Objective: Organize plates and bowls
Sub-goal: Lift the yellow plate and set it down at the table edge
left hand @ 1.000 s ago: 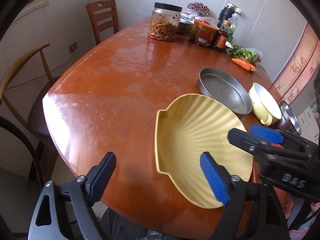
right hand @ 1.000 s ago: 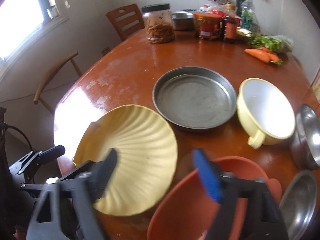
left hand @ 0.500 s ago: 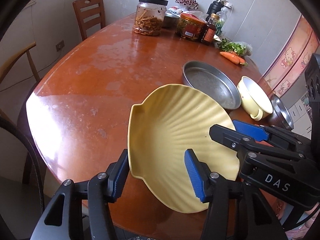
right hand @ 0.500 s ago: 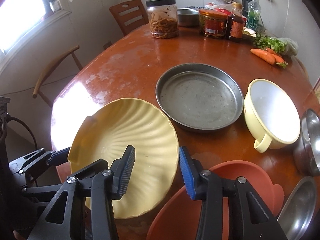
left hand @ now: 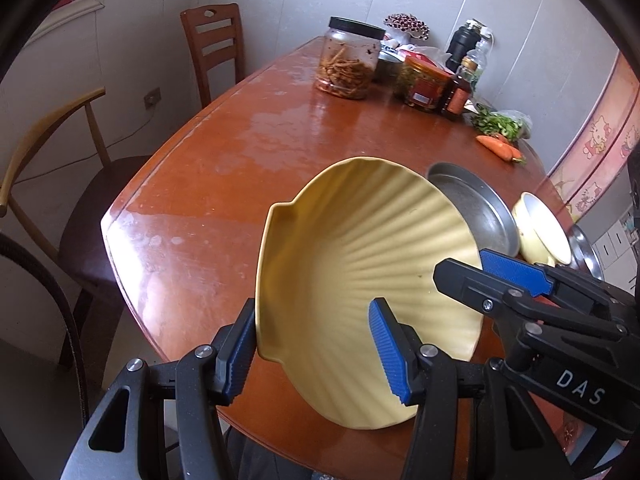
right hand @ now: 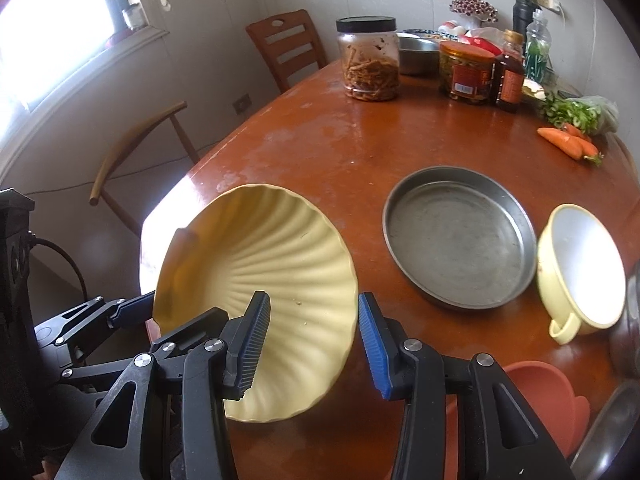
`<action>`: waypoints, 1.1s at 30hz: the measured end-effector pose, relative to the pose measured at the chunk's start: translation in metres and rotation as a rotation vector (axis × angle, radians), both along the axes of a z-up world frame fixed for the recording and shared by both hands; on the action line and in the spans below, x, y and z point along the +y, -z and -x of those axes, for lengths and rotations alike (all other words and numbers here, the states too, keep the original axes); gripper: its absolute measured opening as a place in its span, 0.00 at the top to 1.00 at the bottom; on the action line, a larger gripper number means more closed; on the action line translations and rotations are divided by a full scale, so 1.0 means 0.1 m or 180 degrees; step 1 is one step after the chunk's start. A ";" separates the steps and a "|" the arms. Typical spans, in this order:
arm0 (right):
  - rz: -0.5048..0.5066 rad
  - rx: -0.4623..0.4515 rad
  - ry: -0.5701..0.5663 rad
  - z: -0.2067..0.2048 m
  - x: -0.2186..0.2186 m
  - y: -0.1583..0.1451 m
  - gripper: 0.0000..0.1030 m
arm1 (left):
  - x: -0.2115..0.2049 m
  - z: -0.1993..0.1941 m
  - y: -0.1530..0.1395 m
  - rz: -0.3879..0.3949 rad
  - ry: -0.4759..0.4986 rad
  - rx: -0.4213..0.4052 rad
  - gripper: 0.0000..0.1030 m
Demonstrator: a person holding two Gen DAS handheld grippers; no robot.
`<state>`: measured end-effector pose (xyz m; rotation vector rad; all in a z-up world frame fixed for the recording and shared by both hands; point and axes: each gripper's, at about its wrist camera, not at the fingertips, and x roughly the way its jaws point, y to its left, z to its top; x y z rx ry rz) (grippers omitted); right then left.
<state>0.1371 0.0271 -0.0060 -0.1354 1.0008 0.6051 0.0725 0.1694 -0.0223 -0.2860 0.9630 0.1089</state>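
A yellow shell-shaped plate (left hand: pixel 360 256) is lifted and tilted above the near part of the wooden table (left hand: pixel 248 152). My left gripper (left hand: pixel 316 348) straddles its left rim, one finger outside and one inside. My right gripper (right hand: pixel 312 340) straddles its right rim the same way; the plate (right hand: pixel 260 280) shows between its fingers. Both grippers look closed on the plate's rim. A round metal pan (right hand: pixel 460 236), a cream bowl with a handle (right hand: pixel 580 268) and an orange-red plate (right hand: pixel 548 400) lie to the right.
Jars and bottles (right hand: pixel 372 60) stand at the table's far end, with carrots (right hand: pixel 568 144) and greens beside them. Steel bowls (right hand: pixel 624 420) sit at the right edge. Chairs (left hand: pixel 216 44) stand along the table's left side.
The yellow plate has been lifted and tilted steeply. Both grippers have narrowed onto its rims, the left on the left edge, the right on the right edge.
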 end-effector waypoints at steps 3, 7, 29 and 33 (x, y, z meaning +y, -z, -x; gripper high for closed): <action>-0.0009 0.0056 0.0012 -0.05 0.03 0.05 0.54 | 0.03 -0.04 0.06 0.0006 -0.0008 0.0039 0.46; -0.0020 0.0128 0.0044 -0.11 0.04 0.13 0.54 | 0.04 -0.09 0.13 0.0028 -0.0002 0.0081 0.46; -0.0103 -0.0163 0.0108 0.04 -0.13 -0.06 0.49 | 0.11 0.08 -0.20 0.0132 -0.0140 -0.0394 0.36; -0.0238 -0.0374 0.0182 0.25 -0.35 -0.27 0.41 | -0.02 0.15 -0.38 0.0135 -0.0040 -0.0514 0.35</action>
